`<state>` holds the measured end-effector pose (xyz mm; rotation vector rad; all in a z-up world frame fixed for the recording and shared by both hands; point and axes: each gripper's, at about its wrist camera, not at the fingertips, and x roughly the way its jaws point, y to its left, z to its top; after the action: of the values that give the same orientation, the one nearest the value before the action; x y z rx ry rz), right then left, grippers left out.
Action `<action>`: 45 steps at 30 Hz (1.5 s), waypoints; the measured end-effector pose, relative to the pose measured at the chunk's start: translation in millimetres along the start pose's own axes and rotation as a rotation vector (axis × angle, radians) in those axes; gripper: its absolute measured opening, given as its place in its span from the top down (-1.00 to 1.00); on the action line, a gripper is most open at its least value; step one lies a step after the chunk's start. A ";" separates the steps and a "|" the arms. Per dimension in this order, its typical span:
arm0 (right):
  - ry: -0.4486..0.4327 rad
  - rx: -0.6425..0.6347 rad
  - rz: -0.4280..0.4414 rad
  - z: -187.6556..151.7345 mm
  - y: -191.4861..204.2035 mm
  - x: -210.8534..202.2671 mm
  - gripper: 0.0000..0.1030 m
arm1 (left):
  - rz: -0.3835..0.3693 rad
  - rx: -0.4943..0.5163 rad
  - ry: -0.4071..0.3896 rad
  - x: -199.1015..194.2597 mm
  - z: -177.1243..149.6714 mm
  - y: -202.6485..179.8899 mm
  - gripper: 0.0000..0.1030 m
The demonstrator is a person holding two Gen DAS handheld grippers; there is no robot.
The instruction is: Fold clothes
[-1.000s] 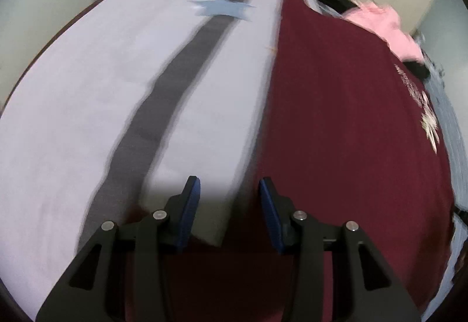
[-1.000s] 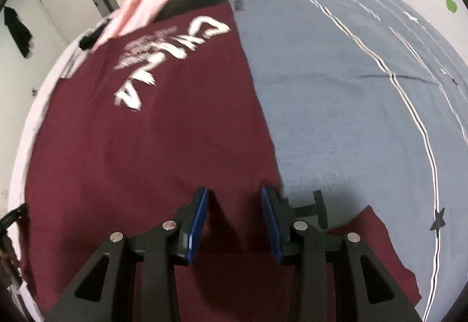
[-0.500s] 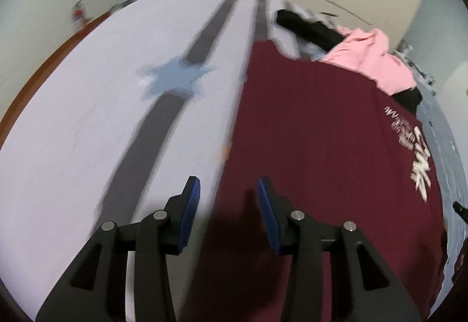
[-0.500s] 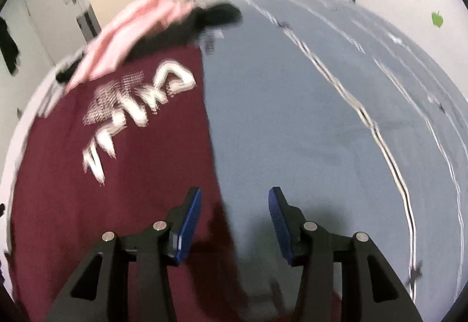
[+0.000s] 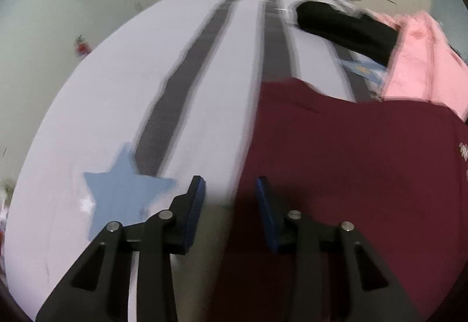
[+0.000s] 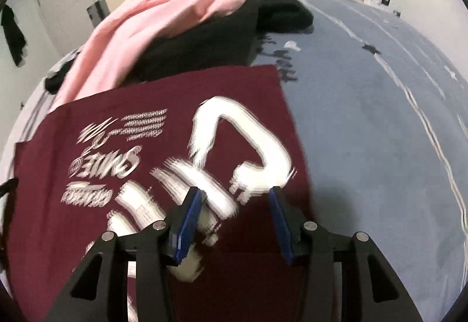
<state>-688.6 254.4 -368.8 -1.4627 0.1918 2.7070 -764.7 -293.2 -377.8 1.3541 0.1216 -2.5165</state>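
While the maroon T-shirt [image 5: 351,161] lies flat on the striped bedsheet [image 5: 117,117], the left gripper [image 5: 229,205] hovers over its left edge, jaws spread and empty; the right gripper [image 6: 234,213], equally agape, hangs above the white print [image 6: 248,146], pink garment [image 6: 146,20] beyond.

- My right wrist view smears the big white lettering [image 6: 234,152] on the maroon shirt [image 6: 248,93]; I cannot read it.
- The pink garment [image 6: 152,17] hides part of the black clothing [image 6: 204,44].
- My left view cuts the maroon shirt [image 5: 365,161] off at the right edge.
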 end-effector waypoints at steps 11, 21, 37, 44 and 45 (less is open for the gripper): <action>-0.019 0.064 -0.118 47.4 -33.1 11.7 -0.04 | -0.068 -0.109 -0.058 -7.5 41.0 24.7 0.06; 0.020 -0.060 0.022 55.7 21.2 33.4 -0.02 | -0.029 0.074 0.004 19.3 57.0 -9.2 0.22; -0.056 0.005 -0.014 87.4 -33.3 8.1 0.02 | -0.060 -0.103 -0.064 -15.3 56.3 54.9 0.23; -0.049 0.027 0.164 27.2 -39.0 -50.8 0.01 | -0.137 0.074 0.014 -22.1 19.5 31.7 0.23; -0.041 0.041 0.181 15.9 -43.0 -57.0 0.01 | -0.108 0.088 0.029 -15.1 17.7 32.3 0.23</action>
<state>-665.8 299.6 -316.0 -1.4428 0.3938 2.8513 -761.8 -324.6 -353.5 1.4551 0.0941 -2.6199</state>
